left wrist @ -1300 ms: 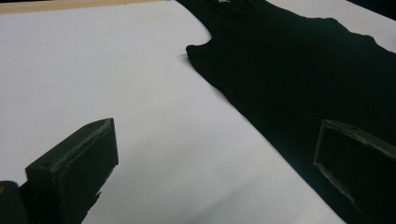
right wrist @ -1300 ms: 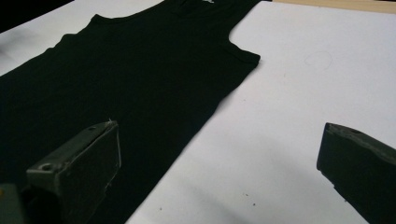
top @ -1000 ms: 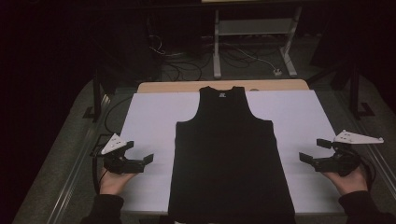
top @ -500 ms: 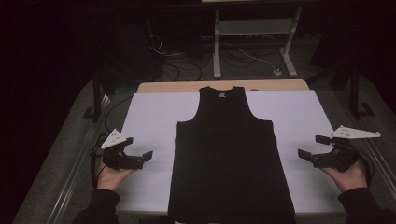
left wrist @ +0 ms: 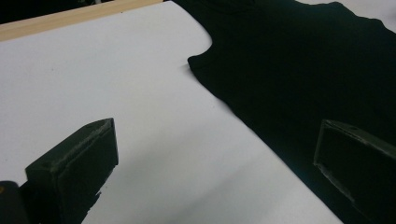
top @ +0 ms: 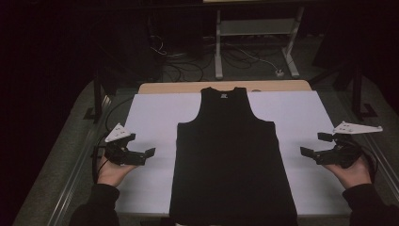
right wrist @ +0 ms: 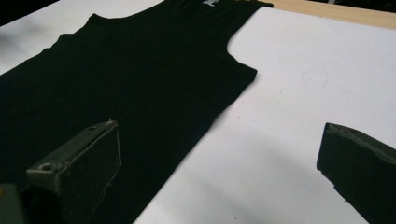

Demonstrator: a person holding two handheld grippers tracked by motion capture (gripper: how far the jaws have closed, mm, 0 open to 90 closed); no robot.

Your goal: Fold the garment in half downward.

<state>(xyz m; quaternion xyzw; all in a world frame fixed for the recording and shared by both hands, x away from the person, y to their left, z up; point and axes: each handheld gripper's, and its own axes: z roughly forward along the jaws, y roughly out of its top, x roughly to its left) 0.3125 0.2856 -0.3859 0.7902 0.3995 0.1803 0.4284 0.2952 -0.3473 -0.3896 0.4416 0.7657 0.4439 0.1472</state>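
- Darkness swallowed most of the room beyond the worktop; only a pale metal stand and some cables on the floor could be made out behind it.
- White sheeting covered nearly all of the worktop, leaving a strip of bare wood at the far edge.
- Between the two claws lay a black tank top, flat, with its neck toward the far edge; its hem ran past the near edge of the sheet and was cut off at the bottom of the high view.
- The left claw was held over the sheet just to the left of the garment, jaws apart and gripping nothing, pointed toward the fabric's side edge.
- In the left gripper view, white sheet lay between the jaws, and the tank top sat ahead and to that claw's right, reaching behind the right jaw; whether that jaw touched the cloth could not be told.
- The right claw was held to the right of the garment, well apart from it in the high view, jaws likewise apart and gripping nothing.
- In the right gripper view, the tank top spread ahead and to that claw's left, its side edge running between the jaws.
- A small label at the neckline was too blurred to read.
- Both sleeves of the person were dark and melted into the shadow at the bottom edge.
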